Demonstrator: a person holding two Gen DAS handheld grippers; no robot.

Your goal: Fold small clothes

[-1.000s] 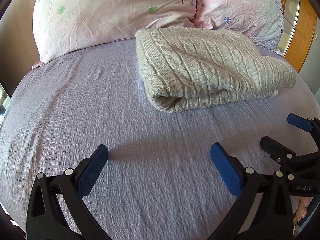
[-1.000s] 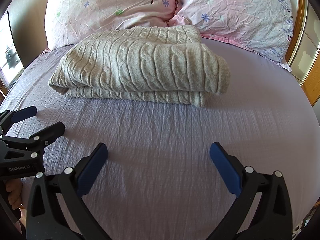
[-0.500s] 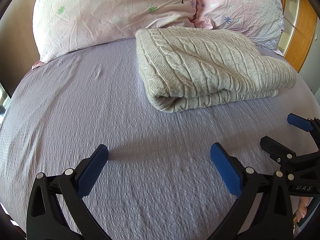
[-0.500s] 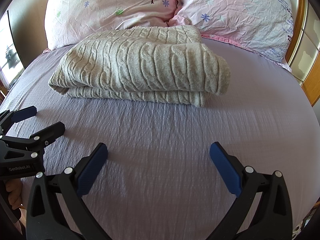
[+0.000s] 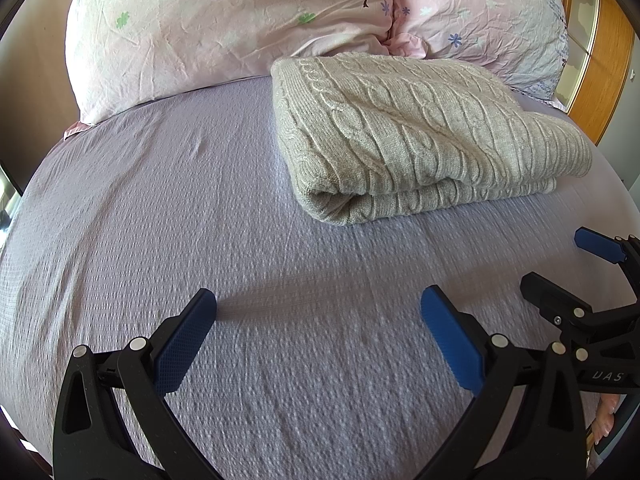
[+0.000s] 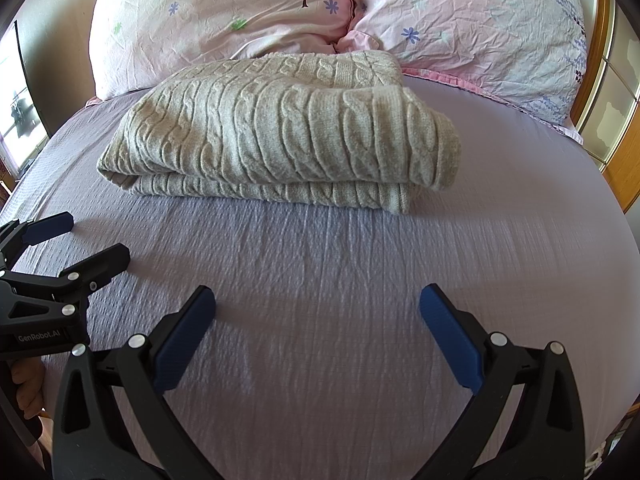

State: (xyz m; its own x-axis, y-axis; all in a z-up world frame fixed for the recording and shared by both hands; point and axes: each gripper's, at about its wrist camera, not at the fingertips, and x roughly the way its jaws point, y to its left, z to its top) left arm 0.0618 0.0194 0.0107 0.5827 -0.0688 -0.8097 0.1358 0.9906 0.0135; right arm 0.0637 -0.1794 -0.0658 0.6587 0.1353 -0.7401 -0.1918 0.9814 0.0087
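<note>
A beige cable-knit sweater lies folded in a thick rectangle on the lilac bed sheet, just in front of the pillows. It also shows in the right wrist view. My left gripper is open and empty, low over the sheet, short of the sweater's near left corner. My right gripper is open and empty, in front of the sweater's near edge. Each gripper shows in the other's view: the right one at the right edge, the left one at the left edge.
Two pink flowered pillows stand against the headboard behind the sweater. A wooden frame with glass panes is at the right. A window is at the far left.
</note>
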